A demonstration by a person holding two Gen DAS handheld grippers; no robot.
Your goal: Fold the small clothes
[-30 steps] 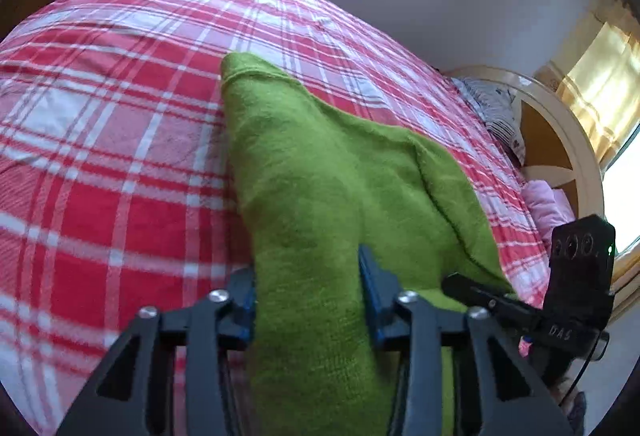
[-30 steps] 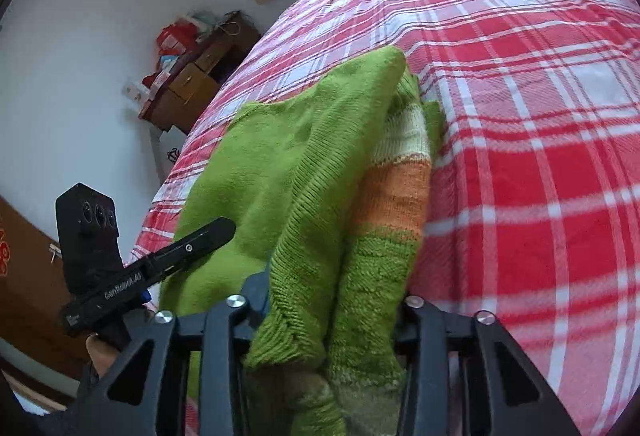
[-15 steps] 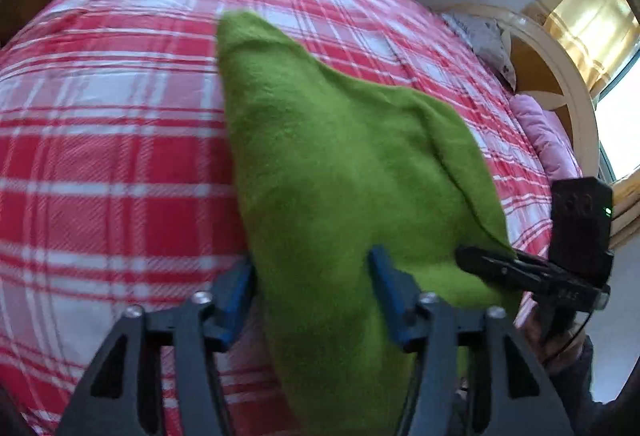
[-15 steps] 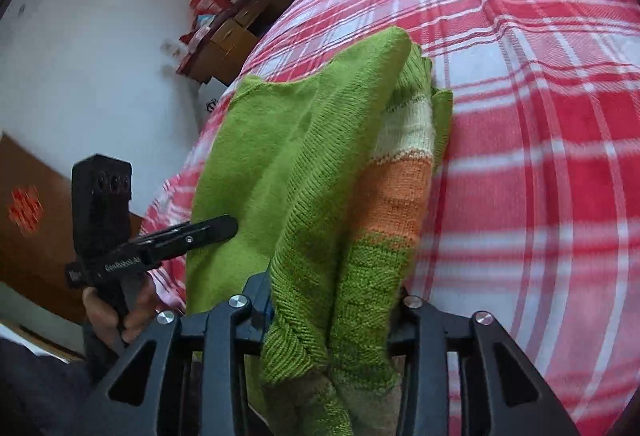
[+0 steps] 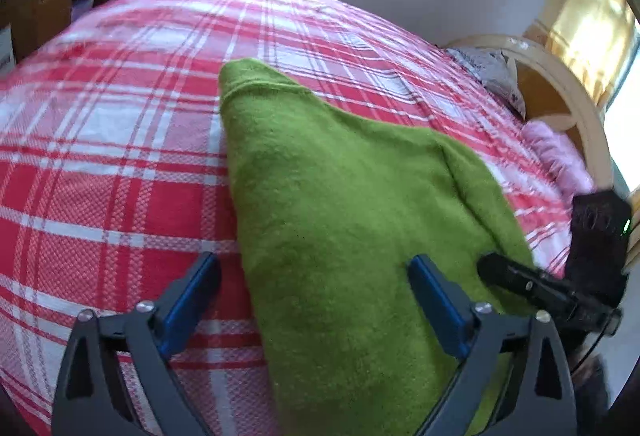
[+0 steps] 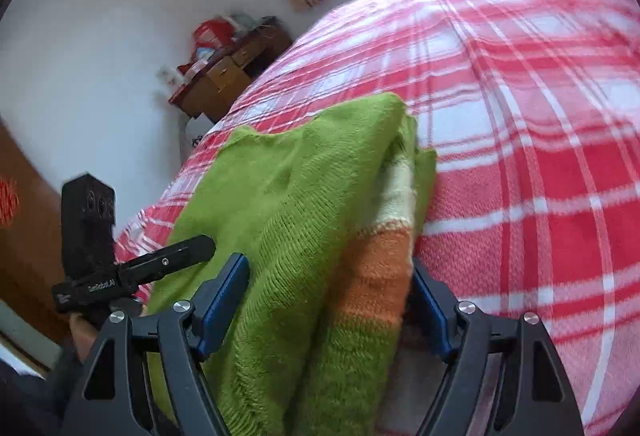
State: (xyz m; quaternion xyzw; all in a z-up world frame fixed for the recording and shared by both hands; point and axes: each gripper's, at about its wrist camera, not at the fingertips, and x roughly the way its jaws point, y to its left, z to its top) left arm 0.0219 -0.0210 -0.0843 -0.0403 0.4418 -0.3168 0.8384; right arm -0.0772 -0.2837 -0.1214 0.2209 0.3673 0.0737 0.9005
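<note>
A green knitted sweater (image 5: 340, 204) lies folded on the red plaid bed; in the right wrist view it (image 6: 288, 204) shows an orange and cream striped band (image 6: 372, 268). My left gripper (image 5: 314, 286) is open, its blue pads standing apart with the sweater's near edge between them. My right gripper (image 6: 330, 290) is open too, its pads spread on either side of the sweater's striped edge. Each gripper shows in the other's view, the right gripper (image 5: 560, 288) and the left gripper (image 6: 132, 268).
The red and white plaid bedspread (image 5: 120, 156) covers the bed. A curved wooden headboard (image 5: 560, 76) with pillows (image 5: 556, 152) is at the right. A wooden dresser (image 6: 224, 76) with clutter stands by the wall. Windows with curtains are behind.
Both grippers have opened and let go of the sweater, which now lies on the bed. Both cameras have tilted up a little.
</note>
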